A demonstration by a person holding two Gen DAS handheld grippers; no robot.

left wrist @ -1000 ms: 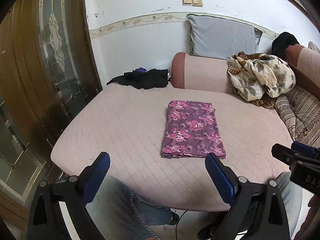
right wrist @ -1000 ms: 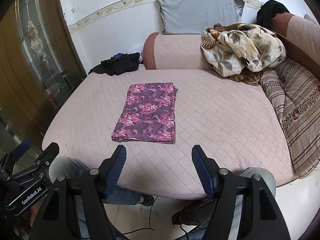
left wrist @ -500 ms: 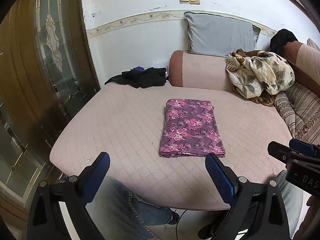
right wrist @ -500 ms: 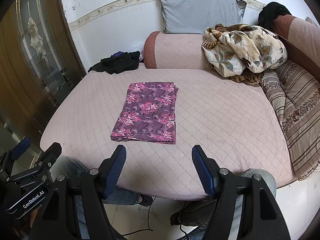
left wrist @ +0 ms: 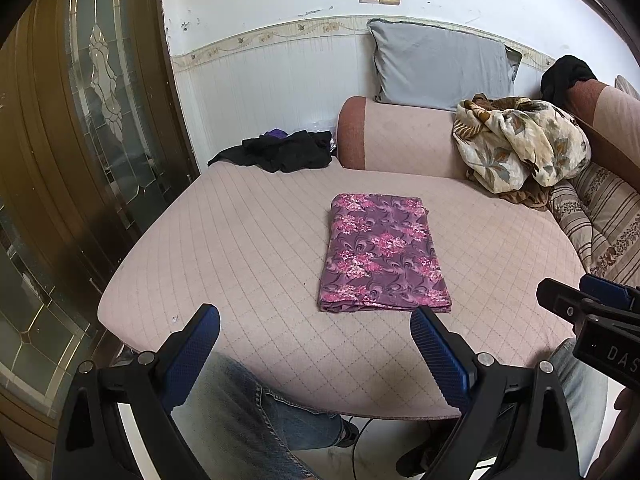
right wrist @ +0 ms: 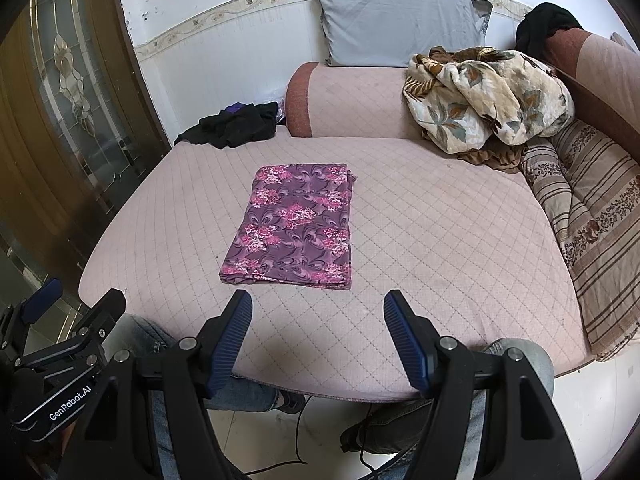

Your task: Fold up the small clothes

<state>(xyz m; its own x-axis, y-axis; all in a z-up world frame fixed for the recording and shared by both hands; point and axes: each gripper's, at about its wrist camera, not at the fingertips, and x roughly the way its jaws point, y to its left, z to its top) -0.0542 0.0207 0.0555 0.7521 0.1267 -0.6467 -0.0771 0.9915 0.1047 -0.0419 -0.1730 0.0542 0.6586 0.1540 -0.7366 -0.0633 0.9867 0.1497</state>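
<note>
Both tongs empty and spread wide: left gripper [left wrist: 315, 330] and right gripper [right wrist: 318, 318] hang over the near edge of the pink quilted cushion [right wrist: 440, 240], pads touching nothing. Purple floral cloth [right wrist: 292, 228] lies flat mid-cushion as a tidy rectangle, layered edges visible along its near side, just beyond both sets of tips. Looks to me like this piece is folded, or one fold short at most. Risks from here: another fold means pinching the near corners, and thin stacked layers split easily, so a shallow bite could lift only the top ply and fan the stack open. Too deep a bite snags the quilted cover as well and drags everything. Uneven lift between the two sides would skew the rectangle. If the next item is the black clothes [right wrist: 236, 124] at the far left corner, reaching across could brush the folded piece and rumple it. Floral blanket [right wrist: 488, 92] far right is bulky, probably not part of the job.
</note>
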